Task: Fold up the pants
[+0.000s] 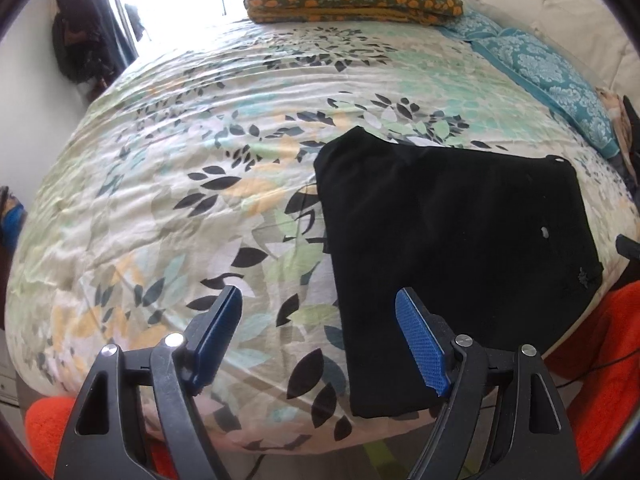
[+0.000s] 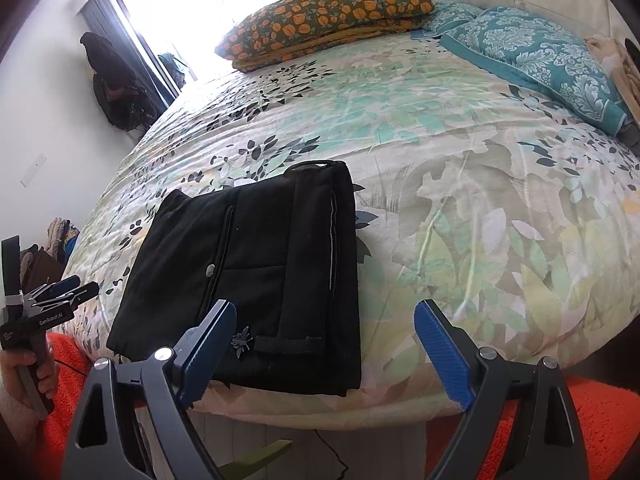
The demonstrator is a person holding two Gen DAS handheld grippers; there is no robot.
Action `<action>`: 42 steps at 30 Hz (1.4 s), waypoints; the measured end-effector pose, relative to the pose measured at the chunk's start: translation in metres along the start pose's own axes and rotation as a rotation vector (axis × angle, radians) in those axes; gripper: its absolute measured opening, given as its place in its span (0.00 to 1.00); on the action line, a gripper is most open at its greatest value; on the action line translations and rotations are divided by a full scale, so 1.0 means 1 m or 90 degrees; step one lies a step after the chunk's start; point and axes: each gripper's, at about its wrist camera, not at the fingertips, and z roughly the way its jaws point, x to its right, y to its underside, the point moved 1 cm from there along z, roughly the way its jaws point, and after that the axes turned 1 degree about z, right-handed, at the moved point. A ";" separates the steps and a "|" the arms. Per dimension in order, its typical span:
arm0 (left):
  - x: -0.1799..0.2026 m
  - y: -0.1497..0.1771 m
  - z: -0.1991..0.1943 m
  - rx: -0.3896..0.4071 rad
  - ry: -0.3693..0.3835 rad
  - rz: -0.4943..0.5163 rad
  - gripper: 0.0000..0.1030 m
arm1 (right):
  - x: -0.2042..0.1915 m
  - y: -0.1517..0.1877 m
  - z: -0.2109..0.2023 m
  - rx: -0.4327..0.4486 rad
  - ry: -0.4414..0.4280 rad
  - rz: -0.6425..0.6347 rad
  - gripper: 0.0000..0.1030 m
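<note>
On the leafy bed [image 2: 440, 160], the black pants [image 2: 256, 276] lie folded; both tongs, left [image 1: 320, 312] and right [image 2: 324, 328], hang wide apart, holding nothing; just pat edges flat

Black pants [image 2: 248, 272] lie on a leaf-patterned, perhaps cream bedspread [image 2: 460, 184] beside orange-flowered [image 2: 328, 12] and teal damask pillows [image 2: 532, 60].

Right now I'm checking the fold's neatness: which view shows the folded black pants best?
The right wrist view: the pants show seams, button and stacked layers there. The left wrist view shows the pants whole, but as a featureless black shape.
</note>
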 end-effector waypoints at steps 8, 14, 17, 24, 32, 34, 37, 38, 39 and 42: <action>-0.034 -0.004 0.033 -0.074 0.216 -0.128 0.79 | 0.048 -0.037 0.012 -0.070 -0.135 0.109 0.90; -0.024 -0.010 0.070 -0.122 0.224 -0.135 0.79 | 0.039 -0.018 0.077 -0.207 -0.175 0.088 0.90; -0.017 -0.011 0.081 -0.130 0.230 -0.120 0.79 | 0.038 -0.011 0.094 -0.218 -0.182 0.092 0.94; -0.004 -0.016 0.092 -0.143 0.309 -0.132 0.81 | 0.033 -0.012 0.114 -0.236 -0.317 0.136 0.96; -0.008 -0.022 0.065 -0.103 0.291 -0.150 0.21 | 0.024 -0.012 0.108 -0.203 -0.308 0.112 0.43; -0.003 -0.027 0.046 -0.082 0.280 -0.132 0.20 | 0.016 -0.018 0.098 -0.182 -0.318 0.103 0.37; -0.009 -0.037 0.017 -0.047 0.288 -0.135 0.20 | -0.007 -0.029 0.081 -0.156 -0.347 0.083 0.33; -0.014 -0.041 0.008 -0.034 0.284 -0.136 0.20 | -0.018 -0.034 0.076 -0.150 -0.359 0.072 0.33; -0.021 -0.045 0.001 -0.021 0.279 -0.137 0.20 | -0.029 -0.039 0.073 -0.143 -0.368 0.062 0.33; -0.046 -0.057 -0.011 0.007 0.258 -0.150 0.20 | -0.059 -0.056 0.074 -0.128 -0.388 0.042 0.33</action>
